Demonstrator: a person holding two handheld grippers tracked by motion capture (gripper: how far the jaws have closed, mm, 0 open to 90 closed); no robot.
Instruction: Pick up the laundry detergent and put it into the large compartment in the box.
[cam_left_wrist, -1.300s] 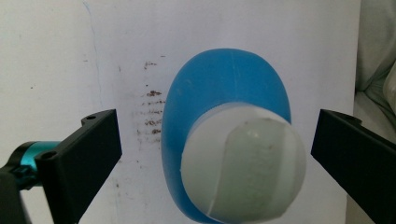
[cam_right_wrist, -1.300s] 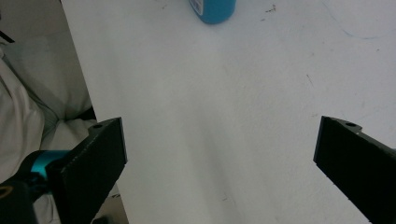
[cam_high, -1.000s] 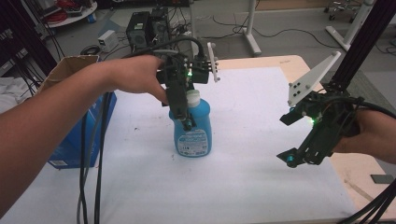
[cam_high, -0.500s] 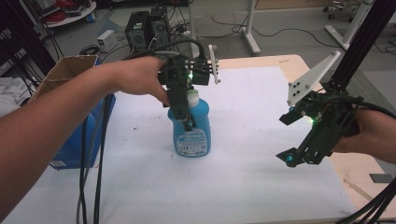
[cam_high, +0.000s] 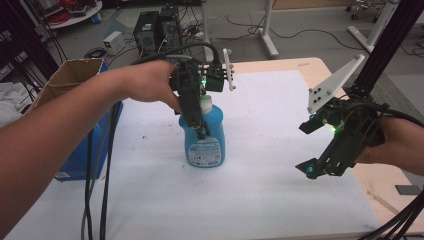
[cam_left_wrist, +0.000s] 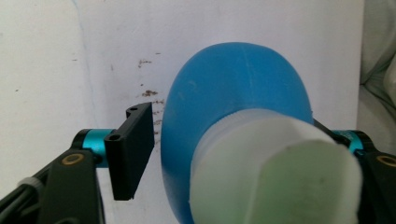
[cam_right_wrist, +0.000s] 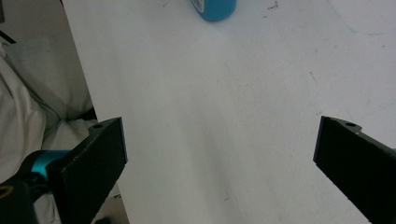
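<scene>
I have the left gripper (cam_high: 200, 131) coming straight down over the blue detergent bottle (cam_high: 204, 142), which stands upright near the middle of the white table (cam_high: 260, 200). The bottle's long axis runs vertical, in line with my gripper, so what matters here is the neck directly below and between the jaws.

In the left gripper view the white cap (cam_left_wrist: 275, 172) sits close under the camera, with the blue shoulder (cam_left_wrist: 233, 88) spreading out behind it. The jaws have just been closing around it: the left one stands just beside the shoulder with a thin gap showing, while the right one is mostly hidden behind the cap, so I cannot tell whether it touches. I read this as closing in, not yet gripping the bottle.

My right gripper (cam_high: 320, 150) hangs well apart at the table's right side, jaws wide and empty, with the bottle's base far off at the top of its own view. The left hand is plainly the nearer one. A cardboard box (cam_high: 75, 80) stands beyond my left forearm.
</scene>
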